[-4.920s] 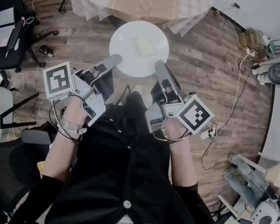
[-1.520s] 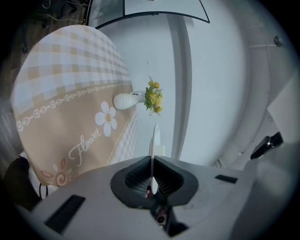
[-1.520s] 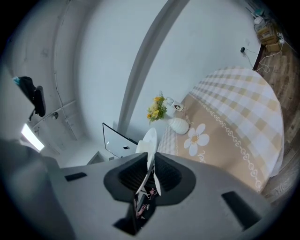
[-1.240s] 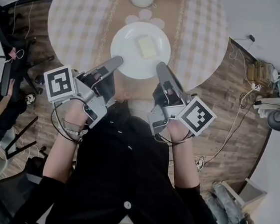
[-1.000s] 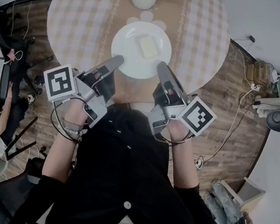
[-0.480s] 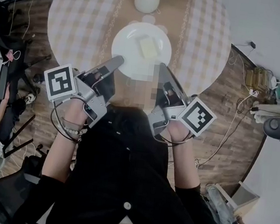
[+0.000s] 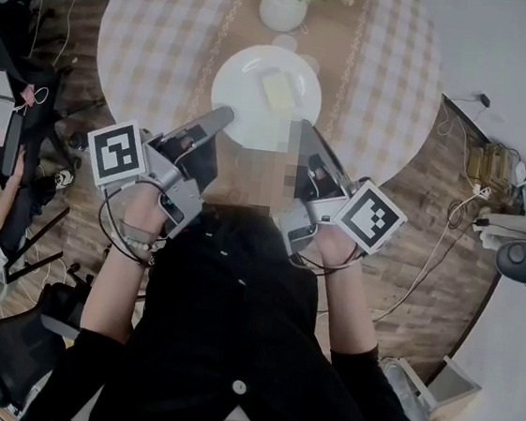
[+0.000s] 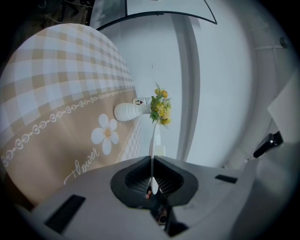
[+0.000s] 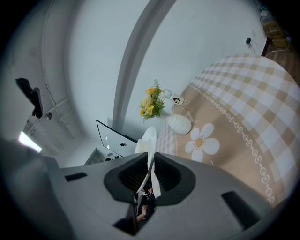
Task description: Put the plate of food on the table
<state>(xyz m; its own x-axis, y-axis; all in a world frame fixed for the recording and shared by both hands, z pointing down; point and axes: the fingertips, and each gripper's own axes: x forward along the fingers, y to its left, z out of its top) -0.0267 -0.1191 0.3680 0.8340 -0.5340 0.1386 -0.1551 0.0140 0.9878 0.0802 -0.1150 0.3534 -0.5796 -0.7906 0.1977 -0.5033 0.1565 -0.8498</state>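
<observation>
The left gripper [image 7: 220,115] and right gripper [image 9: 151,161] are each clamped on the rim of a white plate [image 7: 240,90], one on either side. Each gripper view shows the plate edge-on as a thin white sliver pinched between dark pads. Only the head view shows its top, carrying a pale yellow square of food [image 7: 278,91]. The plate sits upper centre in that view, above the beige runner of a round checked table [image 7: 160,33], near a white vase [image 7: 283,9]. No view shows whether it touches the cloth. Only the gripper views show the yellow flowers [image 8: 161,107] fully. About five seconds ago the plate hung over wooden floor, short of the table edge.
</observation>
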